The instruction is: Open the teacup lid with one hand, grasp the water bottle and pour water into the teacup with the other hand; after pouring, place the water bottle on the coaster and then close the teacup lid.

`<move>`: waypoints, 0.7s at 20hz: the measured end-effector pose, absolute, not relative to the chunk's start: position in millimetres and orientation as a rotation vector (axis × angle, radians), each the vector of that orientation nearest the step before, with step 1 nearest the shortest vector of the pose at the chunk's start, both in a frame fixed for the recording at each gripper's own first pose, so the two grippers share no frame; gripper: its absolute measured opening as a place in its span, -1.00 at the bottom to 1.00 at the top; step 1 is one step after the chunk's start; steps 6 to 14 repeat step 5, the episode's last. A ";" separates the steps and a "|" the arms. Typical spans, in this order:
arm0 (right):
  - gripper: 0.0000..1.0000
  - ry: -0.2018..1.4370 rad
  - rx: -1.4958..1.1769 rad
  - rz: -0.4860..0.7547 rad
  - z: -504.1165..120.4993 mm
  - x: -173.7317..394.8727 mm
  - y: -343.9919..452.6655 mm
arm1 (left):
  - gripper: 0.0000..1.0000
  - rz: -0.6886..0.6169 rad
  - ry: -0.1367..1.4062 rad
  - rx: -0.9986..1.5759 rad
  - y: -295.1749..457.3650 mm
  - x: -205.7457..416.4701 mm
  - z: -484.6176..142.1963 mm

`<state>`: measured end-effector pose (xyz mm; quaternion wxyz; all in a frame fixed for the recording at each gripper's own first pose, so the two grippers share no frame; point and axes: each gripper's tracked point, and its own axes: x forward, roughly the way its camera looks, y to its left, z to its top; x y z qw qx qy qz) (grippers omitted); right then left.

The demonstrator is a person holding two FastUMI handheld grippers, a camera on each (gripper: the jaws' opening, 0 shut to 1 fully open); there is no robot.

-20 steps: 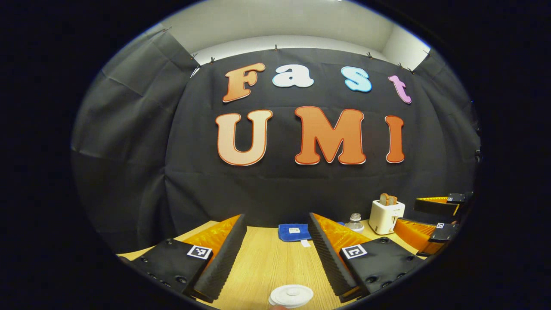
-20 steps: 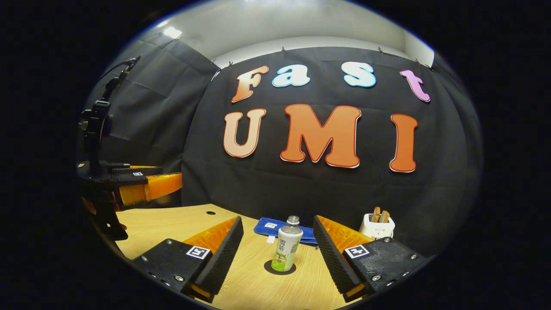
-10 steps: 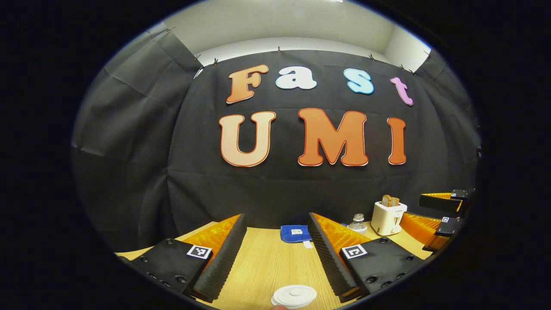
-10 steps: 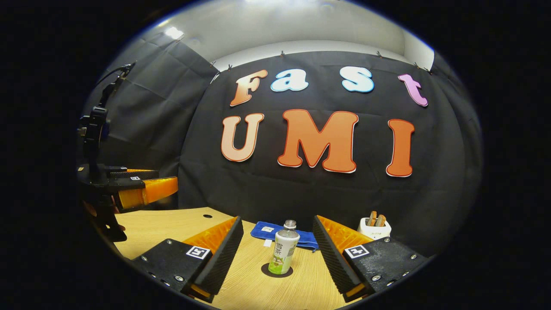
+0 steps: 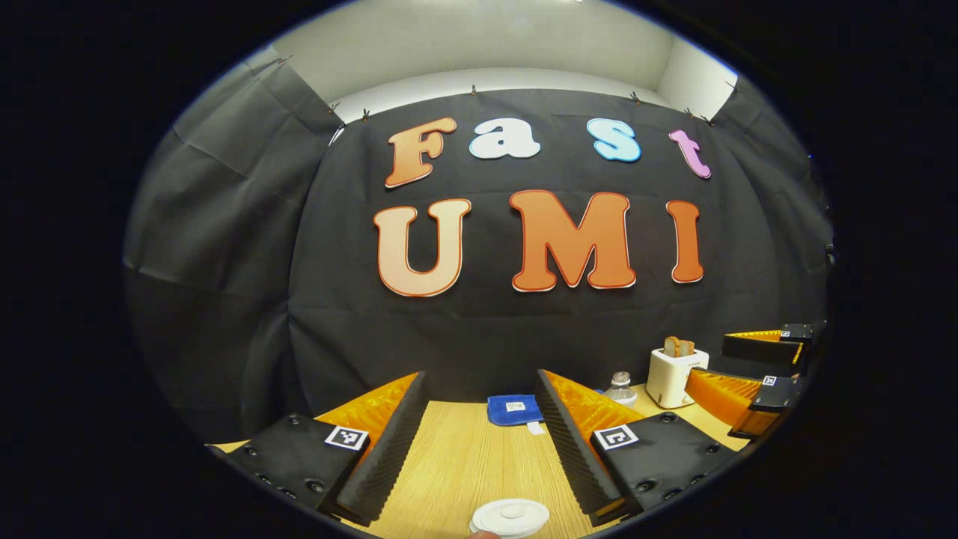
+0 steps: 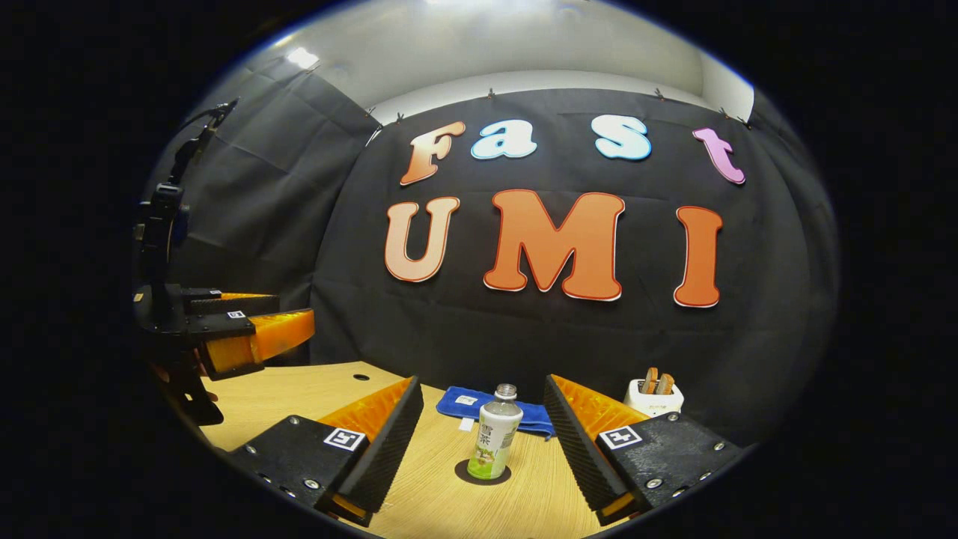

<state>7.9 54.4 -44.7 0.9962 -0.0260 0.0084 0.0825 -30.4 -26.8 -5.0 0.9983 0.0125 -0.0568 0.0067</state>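
The wooden worktop [image 6: 314, 385] runs back to the booth wall, where a white toaster [image 6: 653, 395] stands near its far right edge beside a folded blue cloth [image 6: 464, 400]. The right gripper [image 6: 483, 430] hangs with fingers spread wide, empty, the upright water bottle [image 6: 494, 438] on its dark coaster [image 6: 468, 474] between them but untouched. The left gripper [image 5: 480, 419] is likewise wide apart above the white teacup lid [image 5: 510, 516], at the worktop's near edge.

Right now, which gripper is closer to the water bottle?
Right. The right gripper is open with the water bottle just ahead between its fingers; the left gripper sits off to the side, over the teacup lid.
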 end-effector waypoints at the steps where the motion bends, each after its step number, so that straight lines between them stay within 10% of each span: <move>1: 0.95 0.019 -0.055 0.162 -45.0 6.8 52.5 | 0.88 0.013 -0.117 0.028 -26.5 -31.0 -4.5; 14: 0.95 0.013 -0.054 0.149 -41.6 6.6 48.2 | 0.88 0.035 -0.135 0.042 -22.5 -31.6 0.4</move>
